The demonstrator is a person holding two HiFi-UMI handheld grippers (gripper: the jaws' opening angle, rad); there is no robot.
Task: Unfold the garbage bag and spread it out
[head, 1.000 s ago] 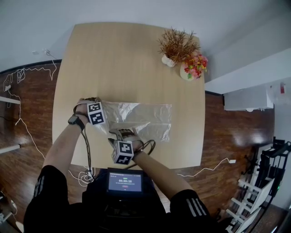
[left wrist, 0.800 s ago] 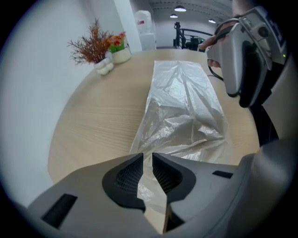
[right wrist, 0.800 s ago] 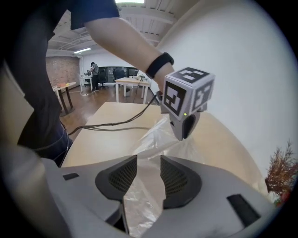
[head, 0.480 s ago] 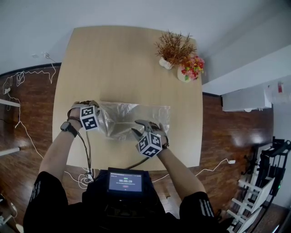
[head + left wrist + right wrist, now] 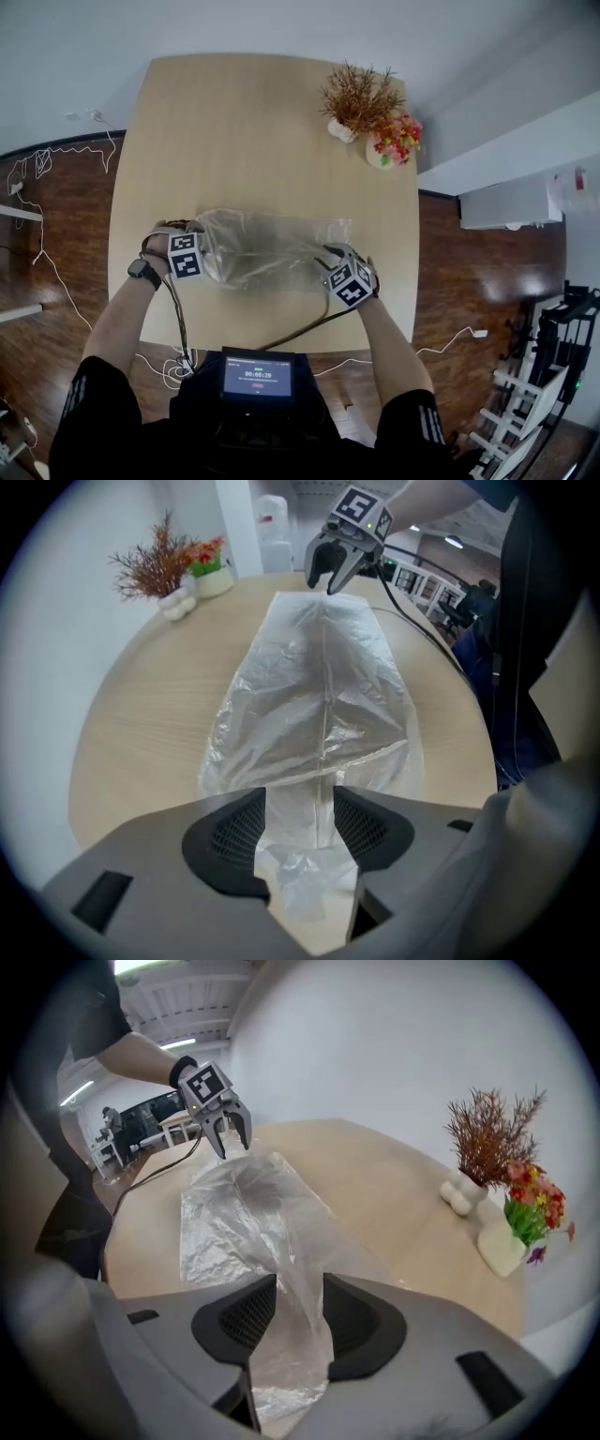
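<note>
Beyond the bag, a spray of dried russet twigs (image 5: 361, 92) in a small white vase and a bunch of red and yellow flowers (image 5: 400, 136) in a white pot stood together at the tabletop's far right corner, well apart from the work. Nothing lay between them and the bag. A cable (image 5: 295, 328) ran from the right gripper (image 5: 336, 265) over the near edge, past a small lit screen (image 5: 257, 373) at my chest.

The tabletop (image 5: 253, 122) was pale wood with rounded corners. It stood on a dark, glossy wooden floor (image 5: 56, 272) strewn with white cables (image 5: 52, 150), against a white wall.

The garbage bag (image 5: 272, 248) lay across the near half of the tabletop, a thin, clear, crinkled film in a rough oblong with a crease down its length. The left gripper (image 5: 192, 253) stood over its left end. Its jaws had just been opening and stood released, with loose film between them. The right gripper sat at the bag's right near corner, its jaws also apart, a ridge of film passing between them unclamped.
</note>
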